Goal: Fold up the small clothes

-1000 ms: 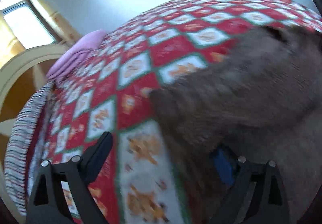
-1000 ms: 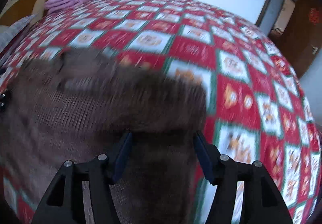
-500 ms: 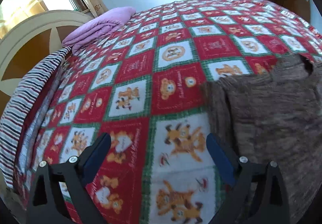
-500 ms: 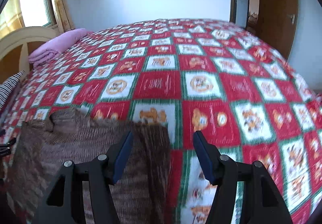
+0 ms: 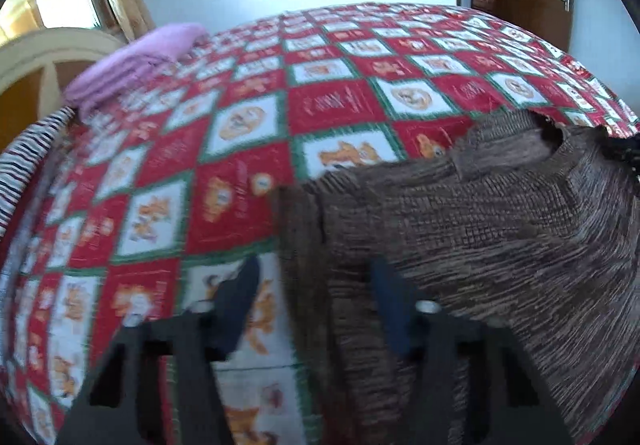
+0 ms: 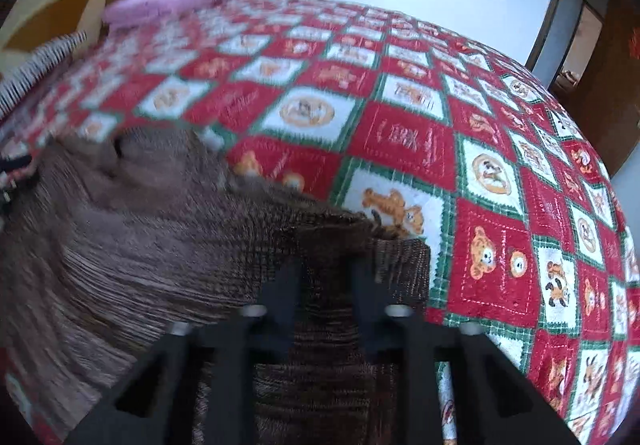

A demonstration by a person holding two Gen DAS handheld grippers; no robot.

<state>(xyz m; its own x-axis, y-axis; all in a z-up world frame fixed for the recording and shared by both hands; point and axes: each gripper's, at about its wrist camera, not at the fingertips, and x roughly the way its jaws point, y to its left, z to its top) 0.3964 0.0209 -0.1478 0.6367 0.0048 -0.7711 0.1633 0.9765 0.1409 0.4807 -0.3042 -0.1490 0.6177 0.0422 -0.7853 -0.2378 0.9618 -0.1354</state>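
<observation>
Here, a brown knitted sweater (image 5: 480, 213) lay flat on the red, white and green patchwork quilt (image 5: 328, 105), filling the lower right of the left wrist view and the lower left of the right wrist view, its ribbed neckline toward the top. The left gripper (image 5: 316, 285) was closing, its fingers straddling the sweater's left edge without yet pinching it. The right gripper (image 6: 324, 277) was closing too, its fingers nearly together and squeezing a bunched fold near the sweater's right edge.
</observation>
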